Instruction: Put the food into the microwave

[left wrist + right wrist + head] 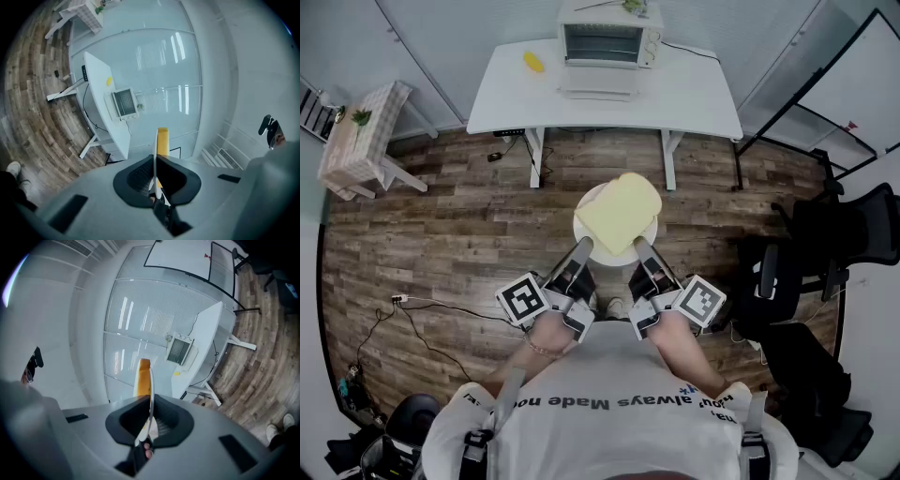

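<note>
Head view: left claw (582,247), right claw (640,247) each clamped on plate (582,214) rim; yellow food (619,212) atop; microwave (605,42) on table (698,94) beyond.

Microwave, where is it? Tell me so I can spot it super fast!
Find the white table by the far wall, ahead of the person. The microwave sits at the middle of its back edge. It is the big white box with a dark front, unlike the small yellow thing lying left of it in the head view.
</note>
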Available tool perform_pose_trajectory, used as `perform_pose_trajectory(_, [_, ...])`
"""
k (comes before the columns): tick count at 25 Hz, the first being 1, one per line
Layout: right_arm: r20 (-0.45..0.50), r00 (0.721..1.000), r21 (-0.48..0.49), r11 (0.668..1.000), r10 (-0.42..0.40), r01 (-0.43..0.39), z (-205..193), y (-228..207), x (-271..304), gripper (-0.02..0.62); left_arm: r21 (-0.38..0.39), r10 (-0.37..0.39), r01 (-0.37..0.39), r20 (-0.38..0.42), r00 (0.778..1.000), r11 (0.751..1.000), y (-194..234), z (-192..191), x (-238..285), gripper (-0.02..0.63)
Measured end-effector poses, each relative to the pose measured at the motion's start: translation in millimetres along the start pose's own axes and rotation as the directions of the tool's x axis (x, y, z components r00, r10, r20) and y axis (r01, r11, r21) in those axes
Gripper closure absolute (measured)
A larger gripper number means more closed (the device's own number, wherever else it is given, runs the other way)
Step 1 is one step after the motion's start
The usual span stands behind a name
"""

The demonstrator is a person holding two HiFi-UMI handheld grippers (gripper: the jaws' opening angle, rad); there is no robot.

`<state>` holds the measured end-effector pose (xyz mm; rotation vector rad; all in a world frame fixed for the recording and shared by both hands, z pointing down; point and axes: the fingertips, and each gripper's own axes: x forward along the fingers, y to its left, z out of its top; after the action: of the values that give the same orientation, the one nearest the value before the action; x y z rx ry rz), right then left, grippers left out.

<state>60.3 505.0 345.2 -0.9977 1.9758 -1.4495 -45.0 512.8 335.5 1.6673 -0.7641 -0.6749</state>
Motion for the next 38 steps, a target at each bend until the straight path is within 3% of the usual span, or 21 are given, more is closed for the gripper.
perform_pose_trajectory(15, [0.019, 1.0, -0.02, 1.0, -0.013, 0.013, -8, 4, 11, 0.568, -0.014, -0.019, 0.019, -0.012, 1.0, 1.0, 4, 13, -6, 0.588])
perform_pose_trajectory(29, [0.046, 0.999, 0.002, 1.0, -0.025, 0.025, -41, 9, 34, 0.569, -0.02, -0.016, 0.015, -0.044, 0.999, 1.0, 15, 43, -30, 0.588])
perform_pose_trajectory(38, [0.041, 0.999, -0.001, 1.0, -0.024, 0.024, -33, 4, 53, 0.569, -0.02, -0.007, 0.006, -0.048, 0.999, 1.0, 23, 57, -18, 0.588])
